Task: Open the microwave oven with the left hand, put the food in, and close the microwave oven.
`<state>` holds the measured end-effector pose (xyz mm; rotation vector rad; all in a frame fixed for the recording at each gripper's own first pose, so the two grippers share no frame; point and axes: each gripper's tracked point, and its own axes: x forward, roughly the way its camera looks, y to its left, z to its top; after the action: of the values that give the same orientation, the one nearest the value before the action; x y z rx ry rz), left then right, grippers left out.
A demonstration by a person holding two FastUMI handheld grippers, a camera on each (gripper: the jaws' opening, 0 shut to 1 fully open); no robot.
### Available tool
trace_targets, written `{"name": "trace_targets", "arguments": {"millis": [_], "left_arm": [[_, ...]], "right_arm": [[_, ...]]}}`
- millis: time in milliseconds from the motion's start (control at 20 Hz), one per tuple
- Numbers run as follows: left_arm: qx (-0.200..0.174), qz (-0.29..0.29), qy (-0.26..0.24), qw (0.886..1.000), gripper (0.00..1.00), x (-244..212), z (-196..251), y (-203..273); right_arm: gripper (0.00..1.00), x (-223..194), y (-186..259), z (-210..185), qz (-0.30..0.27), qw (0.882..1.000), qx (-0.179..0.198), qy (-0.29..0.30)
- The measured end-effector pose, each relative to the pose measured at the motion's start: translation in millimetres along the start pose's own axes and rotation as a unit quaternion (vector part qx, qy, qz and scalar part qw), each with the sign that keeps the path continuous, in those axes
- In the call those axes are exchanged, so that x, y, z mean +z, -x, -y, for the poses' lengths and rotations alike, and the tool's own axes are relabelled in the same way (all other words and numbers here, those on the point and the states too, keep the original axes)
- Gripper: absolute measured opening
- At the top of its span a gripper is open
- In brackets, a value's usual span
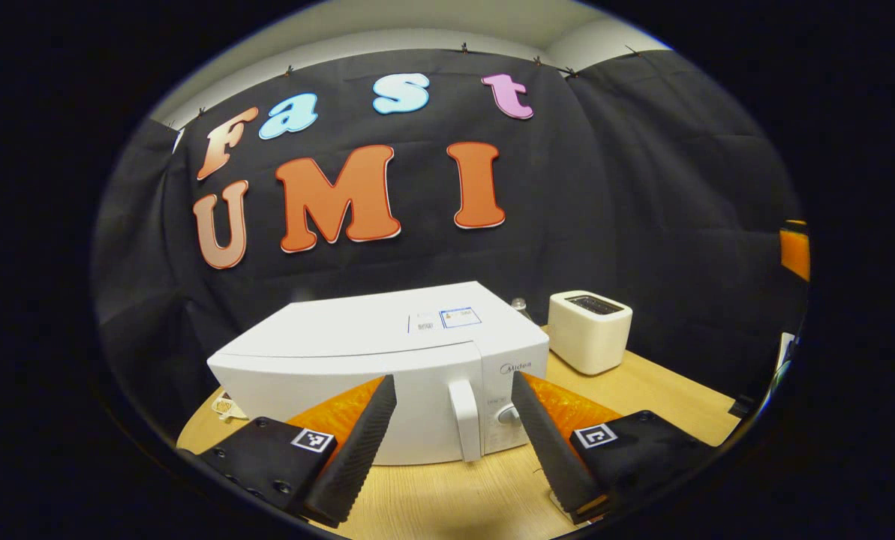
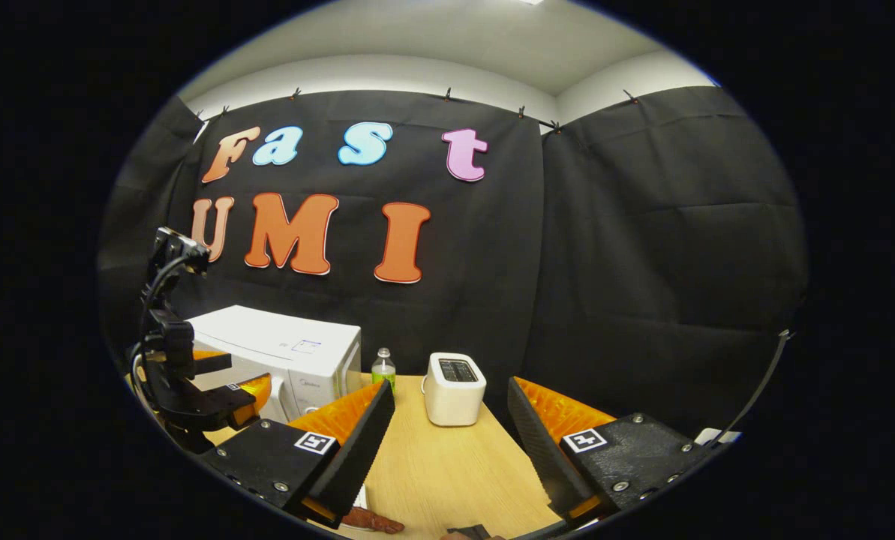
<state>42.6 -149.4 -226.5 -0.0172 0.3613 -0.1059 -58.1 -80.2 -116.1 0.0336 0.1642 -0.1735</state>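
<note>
A white microwave oven stands on the wooden table with its door shut and its white handle upright near the right side. My left gripper is open just in front of the door, its fingers either side of the handle, not touching it. In the right gripper view the microwave oven is at the left, with the left gripper before it. My right gripper is open above the table. A brown piece of food lies on a white plate at the bottom edge.
A white toaster stands to the right of the microwave. A small bottle with a green label is behind, near the wall. A control knob sits on the microwave's right panel. Bare tabletop lies between the right fingers.
</note>
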Motion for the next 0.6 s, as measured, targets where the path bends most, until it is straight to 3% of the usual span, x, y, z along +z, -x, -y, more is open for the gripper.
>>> {"name": "trace_targets", "arguments": {"millis": [50,200,250,300,450,500,600], "left_arm": [[0.006,-0.013,-0.003,1.0,0.94,-13.0,1.1,-6.8],[0.019,-0.043,-0.004,0.999,0.99,-42.6,0.6,-23.1],[0.018,-0.053,-0.001,0.998,0.94,-50.6,2.5,-29.3],[0.021,-0.06,0.0,0.998,0.83,-55.4,1.3,-36.0],[0.03,-0.082,0.003,0.996,0.82,-69.2,0.8,-51.7],[0.031,-0.081,0.004,0.996,0.7,-68.4,2.1,-53.3],[0.022,-0.081,0.001,0.996,0.58,-68.6,10.4,-62.5]], "right_arm": [[0.94,-3.8,2.7,5.1,-0.005,1.0,-0.006,0.002],[0.94,-13.1,9.6,18.2,-0.02,1.0,-0.02,0.007],[0.94,-15.1,11.3,21.5,-0.024,0.999,-0.024,0.011],[0.94,-17.3,12.4,24.4,-0.027,0.999,-0.027,0.014],[0.94,-20.3,15.4,28.4,-0.036,0.999,-0.033,0.017],[0.94,-21.5,17.2,29.2,-0.038,0.999,-0.034,0.018],[0.94,-22.8,20.5,27.4,-0.042,0.998,-0.033,0.022]]}}
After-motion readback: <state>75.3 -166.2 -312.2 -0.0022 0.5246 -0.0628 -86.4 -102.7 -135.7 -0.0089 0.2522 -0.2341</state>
